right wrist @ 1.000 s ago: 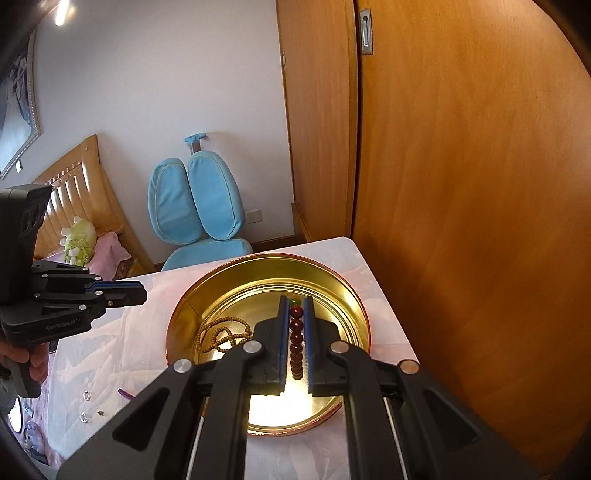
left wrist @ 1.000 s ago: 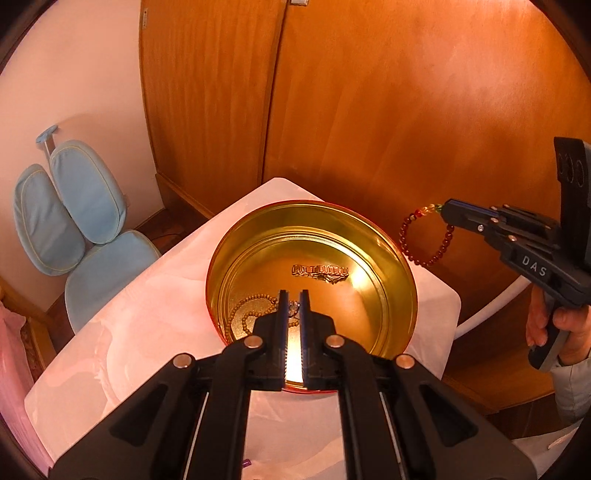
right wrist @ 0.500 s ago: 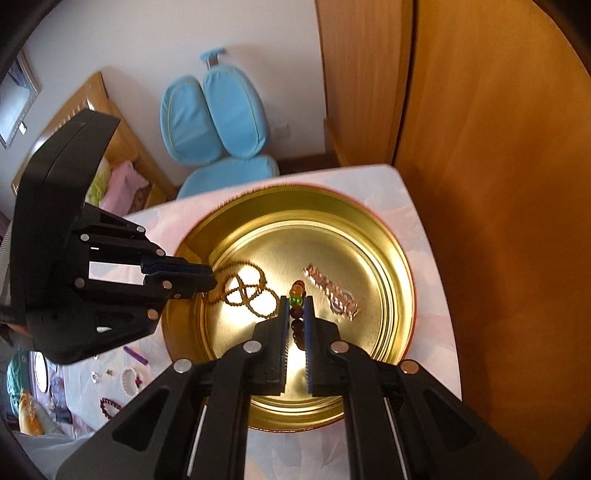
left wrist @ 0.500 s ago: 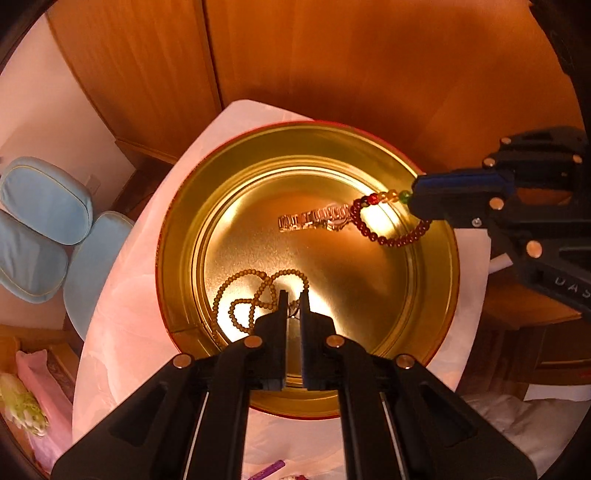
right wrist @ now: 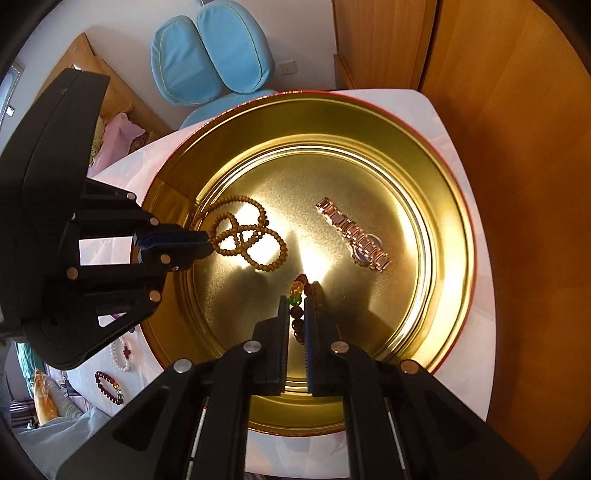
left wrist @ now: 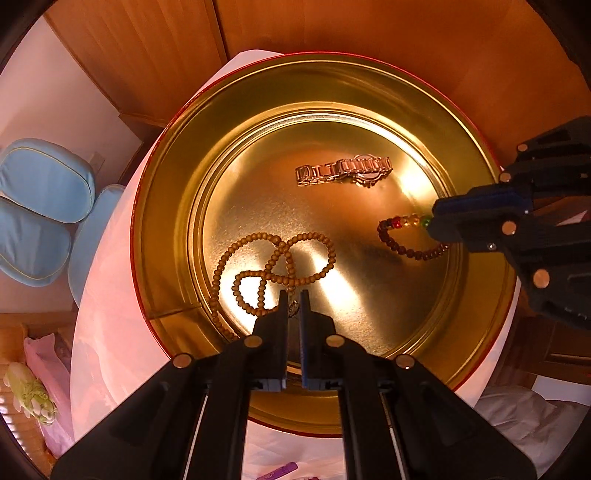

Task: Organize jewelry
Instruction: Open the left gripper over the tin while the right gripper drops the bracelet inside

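A round gold tin (left wrist: 166, 221) (right wrist: 454, 240) holds a metal-link watch (left wrist: 343, 173) (right wrist: 352, 236) and a looped tan bead necklace (left wrist: 280, 247) (right wrist: 240, 230). My right gripper (right wrist: 296, 301) (left wrist: 430, 221) is shut on a dark red bead bracelet (left wrist: 402, 249) (right wrist: 296, 288) with green, amber and red beads. The bracelet hangs low over the right side of the tin's floor. My left gripper (left wrist: 293, 295) (right wrist: 210, 238) points down at the near edge of the necklace. It is shut on a small silvery piece (left wrist: 293, 308).
The tin stands on a white-covered table (left wrist: 107, 295) against wooden wardrobe doors (left wrist: 332, 26) (right wrist: 517, 110). A blue chair (left wrist: 40, 206) (right wrist: 210, 51) stands beyond the table. A pearl bracelet (right wrist: 122, 354) and a dark red bracelet (right wrist: 109, 386) lie on the table outside the tin.
Both grippers have come down and tilted towards the tin, which now fills each view. The bead bracelet has moved from beside the tin to just over its floor.
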Tool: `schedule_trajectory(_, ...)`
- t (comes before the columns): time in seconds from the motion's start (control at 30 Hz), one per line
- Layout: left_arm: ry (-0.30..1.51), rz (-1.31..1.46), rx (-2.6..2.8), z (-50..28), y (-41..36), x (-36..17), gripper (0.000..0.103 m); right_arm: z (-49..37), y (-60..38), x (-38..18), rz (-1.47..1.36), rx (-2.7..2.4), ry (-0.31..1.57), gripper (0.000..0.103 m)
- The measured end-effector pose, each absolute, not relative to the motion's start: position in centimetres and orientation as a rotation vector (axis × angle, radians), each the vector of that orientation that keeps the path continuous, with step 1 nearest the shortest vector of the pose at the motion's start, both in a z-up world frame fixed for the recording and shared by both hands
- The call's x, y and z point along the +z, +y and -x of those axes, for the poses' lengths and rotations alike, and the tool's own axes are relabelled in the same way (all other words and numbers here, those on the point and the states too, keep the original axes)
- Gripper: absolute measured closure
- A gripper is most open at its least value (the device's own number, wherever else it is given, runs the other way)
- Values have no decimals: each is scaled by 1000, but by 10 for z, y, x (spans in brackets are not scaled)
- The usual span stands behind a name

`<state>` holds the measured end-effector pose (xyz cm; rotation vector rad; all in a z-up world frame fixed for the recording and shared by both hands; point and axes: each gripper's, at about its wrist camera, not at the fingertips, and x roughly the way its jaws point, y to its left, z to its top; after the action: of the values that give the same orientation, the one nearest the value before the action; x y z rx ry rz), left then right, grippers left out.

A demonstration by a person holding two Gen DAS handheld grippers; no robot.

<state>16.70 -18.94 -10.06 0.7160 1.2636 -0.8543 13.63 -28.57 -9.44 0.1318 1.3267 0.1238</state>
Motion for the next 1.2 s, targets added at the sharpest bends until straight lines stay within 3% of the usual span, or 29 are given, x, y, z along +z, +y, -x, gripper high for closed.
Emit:
schedule_trajectory(0.63, 1224, -739, -854, -161, -190, -103, 97, -135, -290, -93, -156, 101, 1297, 94)
schedule_trajectory(0.67, 1192, -760, -848, -159, -191, -101, 95, -135, -291, -91, -153, 86, 1282, 86)
schedule_trajectory(0.7, 1164, -786, -834, -157, -192, -100, 81, -134, -291, -88, -149, 66, 1260, 56)
schedule_trajectory(0.73, 1146, -806, -817, -155, -193, -100, 66, -133, -292, -85, -145, 49, 1237, 39)
schedule_trajectory(0.77, 1124, -823, -792, -154, -194, -99, 33, -132, -292, -82, -141, 38, 1215, 23)
schedule_trajectory(0.8, 1089, -830, -774, -153, -193, -97, 29, -132, -292, -80, -138, 36, 1203, 23)
schedule_trajectory(1.07, 1084, -822, -782, -148, -189, -93, 29, -131, -295, -83, -141, 21, 1208, 22)
schedule_trajectory(1.2, 1108, -777, -790, -150, -180, -89, 29, -124, -294, -78, -170, 21, 1185, 16)
